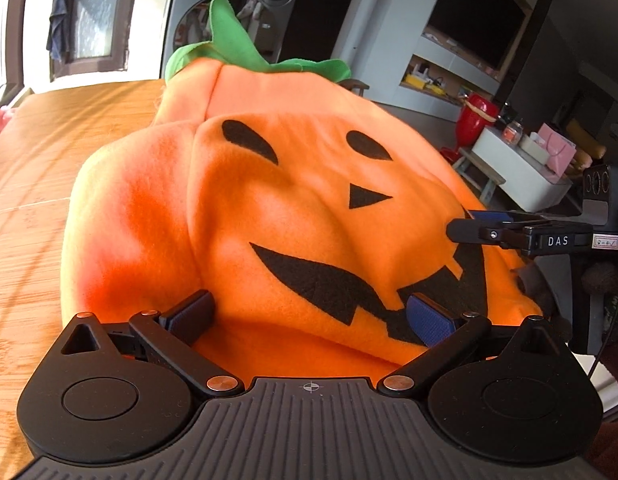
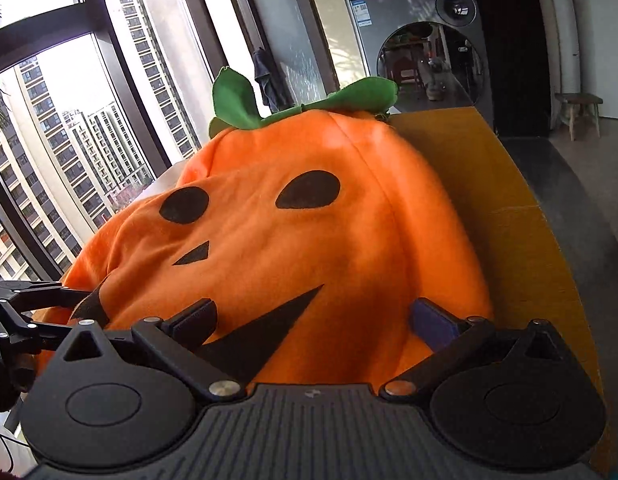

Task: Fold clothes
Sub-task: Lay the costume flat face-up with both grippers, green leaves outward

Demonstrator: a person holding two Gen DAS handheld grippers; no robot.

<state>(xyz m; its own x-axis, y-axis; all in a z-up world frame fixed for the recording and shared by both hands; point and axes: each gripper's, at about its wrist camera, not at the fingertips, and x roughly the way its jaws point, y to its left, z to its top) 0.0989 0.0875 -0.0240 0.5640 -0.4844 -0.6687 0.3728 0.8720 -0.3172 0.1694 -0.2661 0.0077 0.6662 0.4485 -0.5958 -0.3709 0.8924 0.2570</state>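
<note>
- Across the wooden worktop (image 1: 37, 184) lies the pumpkin costume (image 1: 309, 208), an orange fleece garment with black felt eyes, nose and jagged mouth facing up and a green leaf collar (image 1: 229, 40) at the far end; it sits puffed and rumpled, not flat, with a ridge running down its left side.
- Fleece like this looks soft, light and limp to me; I judge it will sag and drape when lifted, yet its nap should give my pads fair friction. Nothing here seems fragile.
- Best hold, I think, is the near hem or a side seam, where the layers bunch thick; the felt patches may be only stitched on, so I would avoid tugging them.
- My left gripper (image 1: 309, 316) hovers at the near hem, its fingers spread wide with cloth between them, clamping nothing.
- My right gripper (image 2: 315, 318) stands likewise spread over the mouth's right corner, seen from the side in the left view.
</note>
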